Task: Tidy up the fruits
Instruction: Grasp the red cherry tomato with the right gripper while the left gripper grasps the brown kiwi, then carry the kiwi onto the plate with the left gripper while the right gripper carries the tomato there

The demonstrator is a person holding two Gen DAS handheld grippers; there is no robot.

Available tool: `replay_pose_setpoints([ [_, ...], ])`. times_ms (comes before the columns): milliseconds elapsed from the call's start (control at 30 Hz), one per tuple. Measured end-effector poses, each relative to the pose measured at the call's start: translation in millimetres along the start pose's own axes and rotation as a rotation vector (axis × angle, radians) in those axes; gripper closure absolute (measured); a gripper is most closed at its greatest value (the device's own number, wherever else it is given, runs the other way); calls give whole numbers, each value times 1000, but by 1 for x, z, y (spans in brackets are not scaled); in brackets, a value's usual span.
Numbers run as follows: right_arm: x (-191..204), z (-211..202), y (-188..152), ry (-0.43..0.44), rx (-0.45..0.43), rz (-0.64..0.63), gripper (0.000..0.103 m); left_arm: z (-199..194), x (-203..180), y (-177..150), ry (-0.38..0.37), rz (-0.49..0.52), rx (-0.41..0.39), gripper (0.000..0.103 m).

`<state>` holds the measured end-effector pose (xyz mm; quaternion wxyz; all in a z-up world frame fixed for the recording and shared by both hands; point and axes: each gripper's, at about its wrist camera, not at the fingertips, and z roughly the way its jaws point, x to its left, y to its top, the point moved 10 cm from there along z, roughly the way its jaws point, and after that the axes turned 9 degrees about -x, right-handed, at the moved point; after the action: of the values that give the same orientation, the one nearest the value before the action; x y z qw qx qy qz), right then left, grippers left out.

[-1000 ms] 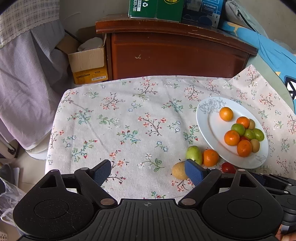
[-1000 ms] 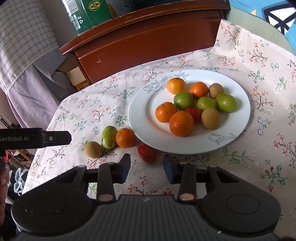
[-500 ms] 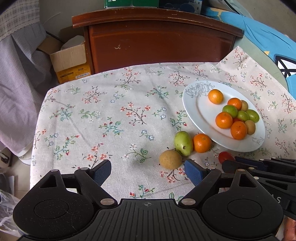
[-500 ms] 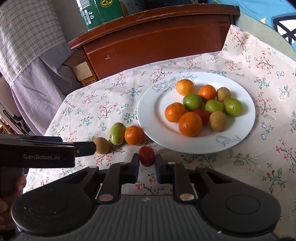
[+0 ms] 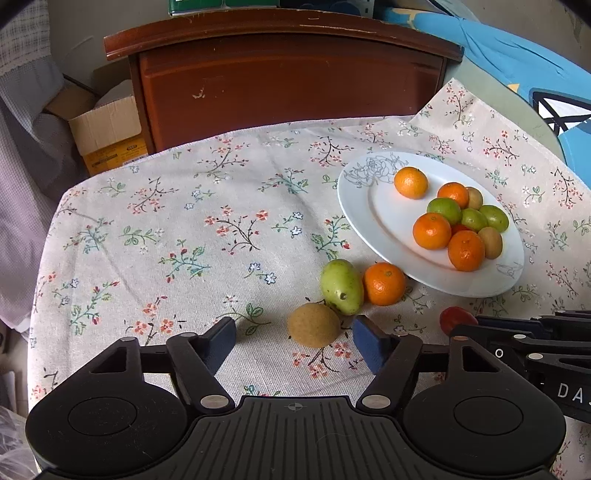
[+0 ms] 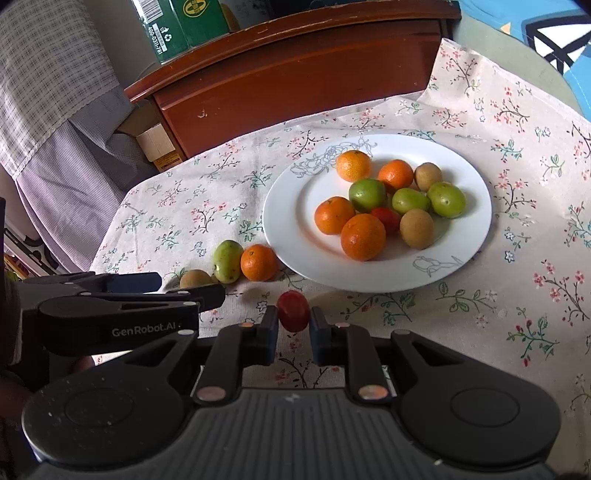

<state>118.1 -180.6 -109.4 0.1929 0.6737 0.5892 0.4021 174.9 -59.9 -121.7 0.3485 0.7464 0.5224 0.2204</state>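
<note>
A white plate (image 5: 384, 221) (image 6: 295, 206) on the flowered cloth holds several oranges, green fruits and brown fruits. Beside its near-left rim lie a green fruit (image 5: 341, 286), an orange (image 5: 384, 283) and a brown fruit (image 5: 314, 325). My left gripper (image 5: 293, 330) straddles the brown fruit. Its jaws are closing, and a gap shows between the left pad and the fruit. My right gripper (image 6: 293, 325) is shut on a small red fruit (image 6: 293, 310), low over the cloth in front of the plate. The left wrist view also catches this red fruit (image 5: 456, 318).
A dark wooden cabinet (image 5: 288, 85) stands behind the table, with a cardboard box (image 5: 107, 129) on the floor to its left and green cartons (image 6: 184, 26) on top. Blue fabric (image 5: 517, 62) lies at the back right. The cloth drops off at the table's left edge.
My left gripper has come down and forward over the brown fruit and its jaws have narrowed. My right gripper's jaws have closed on the red fruit.
</note>
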Motion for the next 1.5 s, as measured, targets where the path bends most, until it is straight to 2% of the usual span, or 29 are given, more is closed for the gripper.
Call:
replay_pose_setpoints([
  [200, 0, 1, -1, 4, 5, 6, 85, 2, -5, 2, 0, 32, -21, 53],
  [267, 0, 1, -2, 8, 8, 11, 85, 1, -7, 2, -18, 29, -21, 67],
  [367, -1, 2, -1, 12, 8, 24, 85, 0, -8, 3, -28, 14, -19, 75],
  [500, 1, 0, 1, 21, -1, 25, 85, -4, -6, 3, -21, -6, -14, 75],
  [733, 4, -5, 9, 41, -23, 42, 85, -22, 2, 19, -20, -69, -60, 75],
  [1033, -3, -23, 44, 58, -121, 74, 85, -44, -12, 50, -59, -76, -154, 75],
  [1333, -20, -33, 76, 36, -192, 100, 85, -45, -33, 73, -109, -64, -186, 75],
  [1500, -28, -29, 94, 43, -217, 121, 85, -39, -38, 85, -112, -53, -197, 75],
])
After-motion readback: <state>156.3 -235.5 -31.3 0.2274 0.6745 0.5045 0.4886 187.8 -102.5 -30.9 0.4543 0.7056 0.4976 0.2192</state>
